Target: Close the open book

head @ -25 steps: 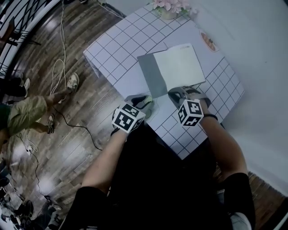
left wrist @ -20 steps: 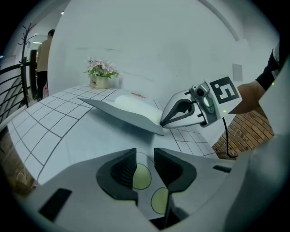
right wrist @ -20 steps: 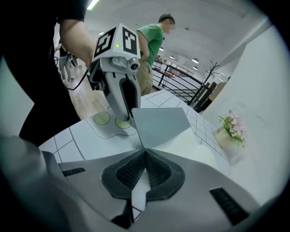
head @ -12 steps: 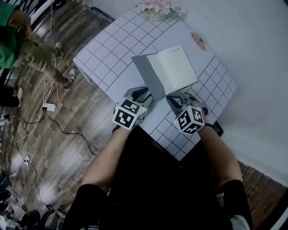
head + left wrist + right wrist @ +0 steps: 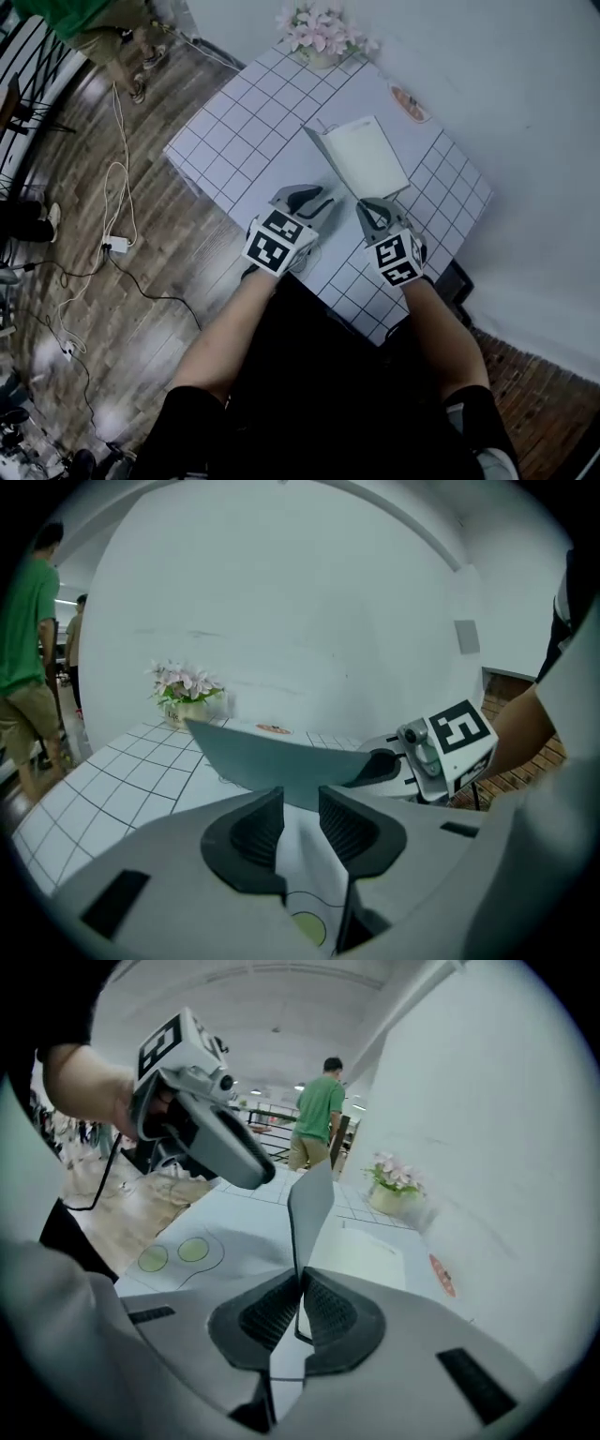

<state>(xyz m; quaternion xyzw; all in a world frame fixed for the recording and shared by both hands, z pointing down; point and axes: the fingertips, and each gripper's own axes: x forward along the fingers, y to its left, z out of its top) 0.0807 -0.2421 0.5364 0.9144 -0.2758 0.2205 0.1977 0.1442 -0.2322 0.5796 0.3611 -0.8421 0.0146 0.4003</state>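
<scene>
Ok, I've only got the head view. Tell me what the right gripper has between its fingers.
Observer: The right gripper has the book's grey cover edge-on between its fingers. The cover stands nearly upright, and the fingers are just starting to open.
Operator: Now give me the left one.
Observer: The left gripper has its fingers apart with nothing between them. The cover rises just beyond their tips.

The book (image 5: 361, 159) has a matt grey, card-like cover and smooth, pale paper pages. The tabletop (image 5: 239, 131) wears a smooth white covering printed with a dark grid, faintly sheeny. The left gripper (image 5: 301, 803) has a matt grey plastic shell; its fingers (image 5: 255, 832) are black, ribbed and rubbery. The floor (image 5: 141, 309) is glossy wood plank.
</scene>
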